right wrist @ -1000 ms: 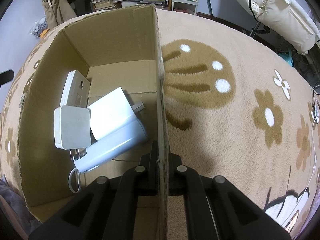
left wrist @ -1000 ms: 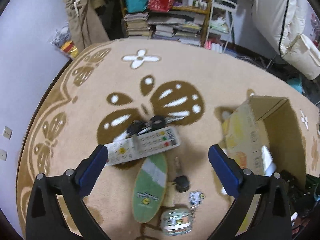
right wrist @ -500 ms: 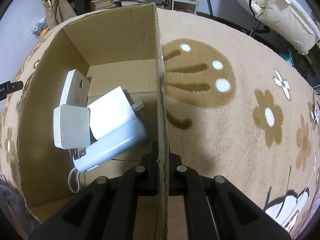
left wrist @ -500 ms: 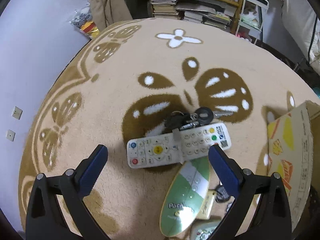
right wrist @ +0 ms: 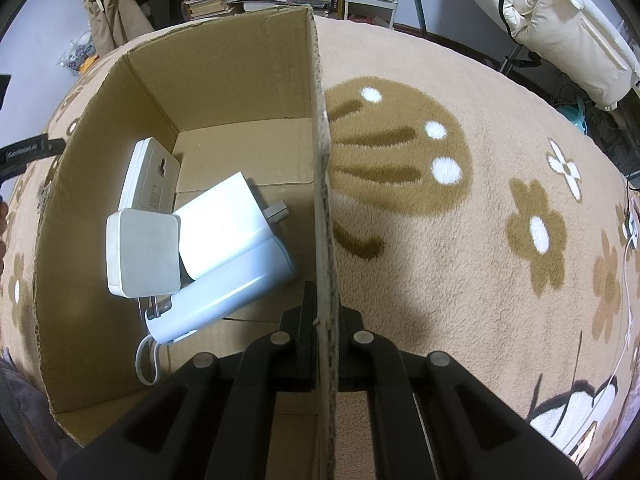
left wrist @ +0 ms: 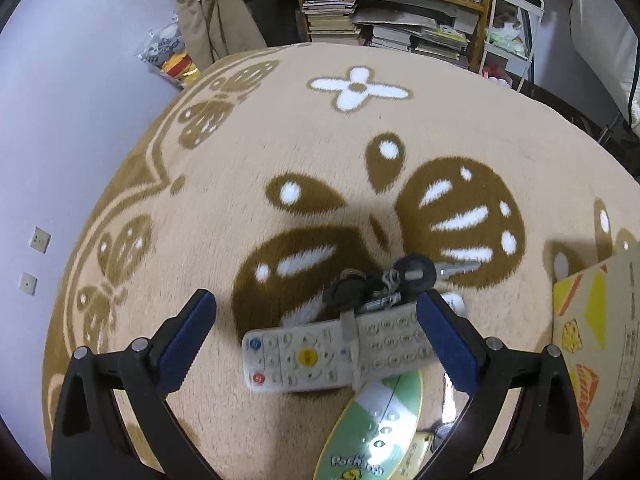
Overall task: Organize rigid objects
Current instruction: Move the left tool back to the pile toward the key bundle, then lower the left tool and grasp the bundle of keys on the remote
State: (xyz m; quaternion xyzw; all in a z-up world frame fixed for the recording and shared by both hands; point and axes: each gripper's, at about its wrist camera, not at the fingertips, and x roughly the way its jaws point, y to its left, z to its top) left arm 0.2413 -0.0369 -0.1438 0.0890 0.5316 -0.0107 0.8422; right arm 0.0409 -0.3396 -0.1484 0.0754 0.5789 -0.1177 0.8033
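Remote control [left wrist: 344, 354], stiff, light and slick, lies on the rug just behind the keys [left wrist: 384, 284], best pinched across its narrow sides by the wide-apart left gripper [left wrist: 316, 340], while the right gripper [right wrist: 326, 344] clamps the cardboard box [right wrist: 320, 152] wall.

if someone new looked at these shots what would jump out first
Probably the white remote lying on the butterfly-patterned rug between the open blue fingers of the left gripper, with a bunch of keys resting across its far edge. Next, the right gripper clamped on the wall of the cardboard box, where white devices lie piled on the bottom.
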